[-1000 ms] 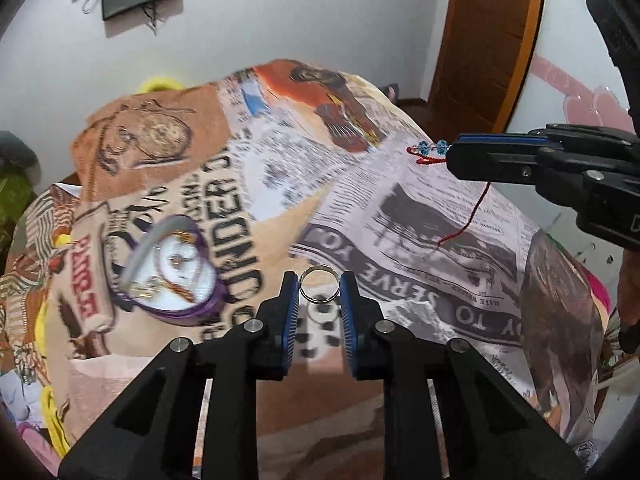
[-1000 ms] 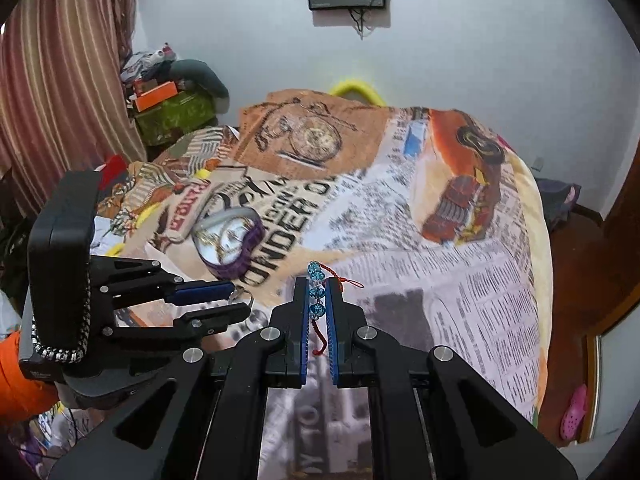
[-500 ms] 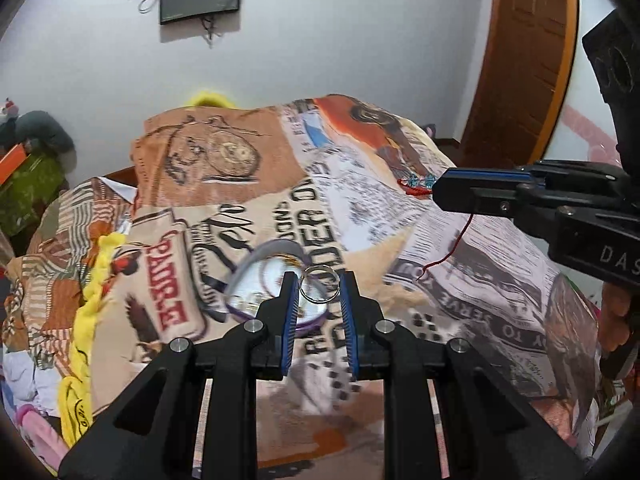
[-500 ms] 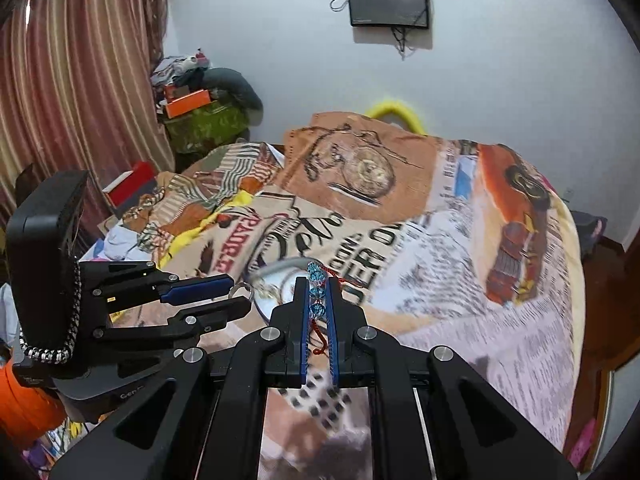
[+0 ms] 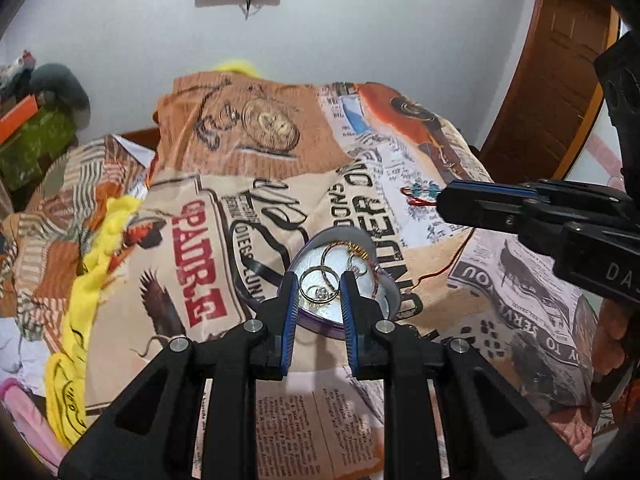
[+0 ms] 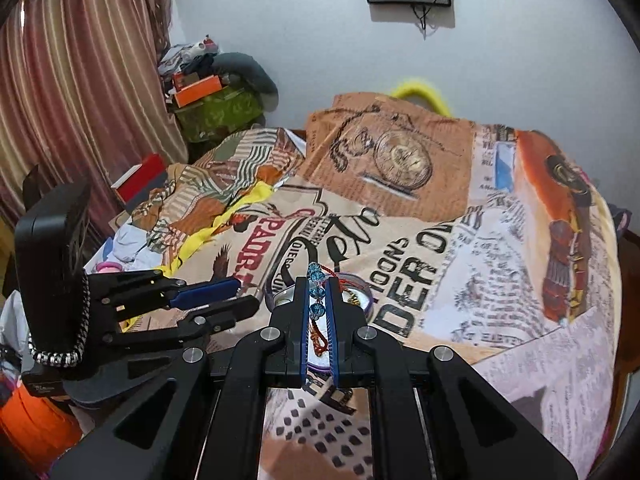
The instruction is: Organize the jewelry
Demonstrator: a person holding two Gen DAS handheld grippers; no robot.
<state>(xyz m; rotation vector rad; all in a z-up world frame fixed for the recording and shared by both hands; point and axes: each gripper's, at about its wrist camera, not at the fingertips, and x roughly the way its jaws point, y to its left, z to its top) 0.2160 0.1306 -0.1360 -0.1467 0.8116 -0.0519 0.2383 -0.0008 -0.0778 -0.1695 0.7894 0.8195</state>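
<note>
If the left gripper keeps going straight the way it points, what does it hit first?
Most likely the heart-shaped dish on the bedspread. The left gripper, holding a ring, points down at the dish's inside, where other jewelry lies. How far above it sits is unclear.

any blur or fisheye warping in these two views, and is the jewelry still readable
Left wrist: heavy fisheye bending at the door frame, dark corners, mild softness; ring sharp against the bright heart-shaped tray. Right wrist: the curtain bows, blue beads crisp, blanket print slightly smeared.
</note>
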